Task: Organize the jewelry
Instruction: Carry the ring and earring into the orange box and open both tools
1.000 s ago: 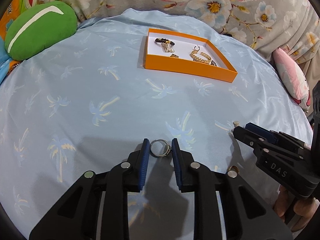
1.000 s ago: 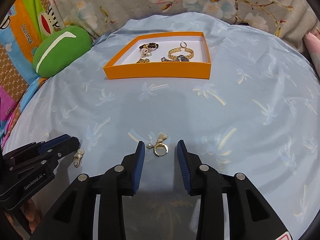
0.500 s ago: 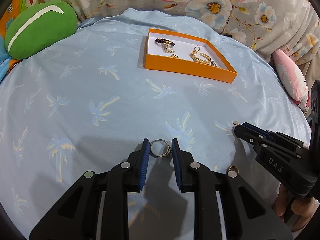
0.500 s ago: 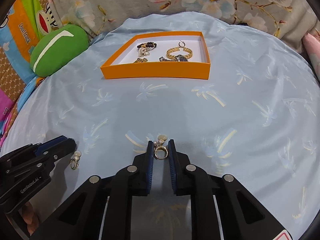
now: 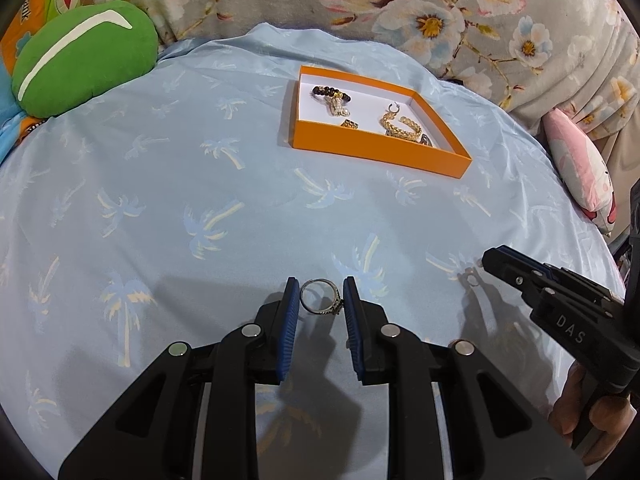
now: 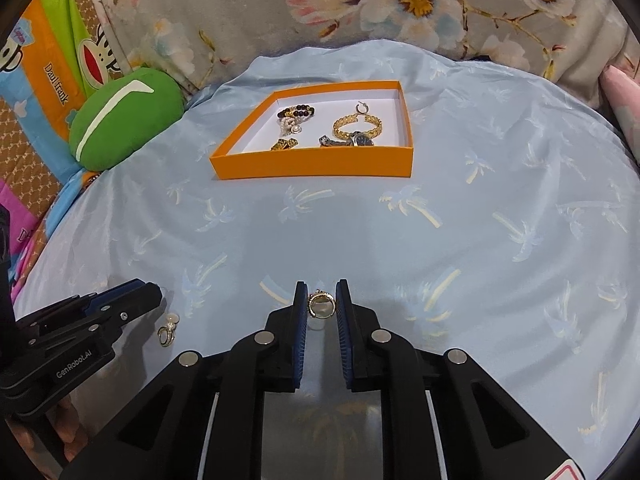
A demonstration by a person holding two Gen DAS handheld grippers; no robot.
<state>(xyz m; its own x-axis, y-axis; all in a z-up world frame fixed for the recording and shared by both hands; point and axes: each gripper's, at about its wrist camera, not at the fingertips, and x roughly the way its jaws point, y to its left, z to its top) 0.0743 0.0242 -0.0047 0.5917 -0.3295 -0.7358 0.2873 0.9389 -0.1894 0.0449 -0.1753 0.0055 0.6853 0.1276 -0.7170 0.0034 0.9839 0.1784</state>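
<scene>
On the blue bedsheet (image 6: pixel 480 240), both grippers are grasping jewelry. The left gripper (image 5: pixel 321 300) is clenched on a silver ring (image 5: pixel 320 297), the right gripper (image 6: pixel 320 304) on a gold earring (image 6: pixel 320 305). The orange box (image 6: pixel 312 166) lies straight ahead of both, well apart. It looks somewhat nearer to the right hand. One more earring (image 6: pixel 166 330) remains beside the left gripper.

left gripper (image 5: pixel 321 300) | jaws clamp silver ring (image 5: pixel 320 297) | orange tray (image 5: pixel 376 152) beyond
</scene>
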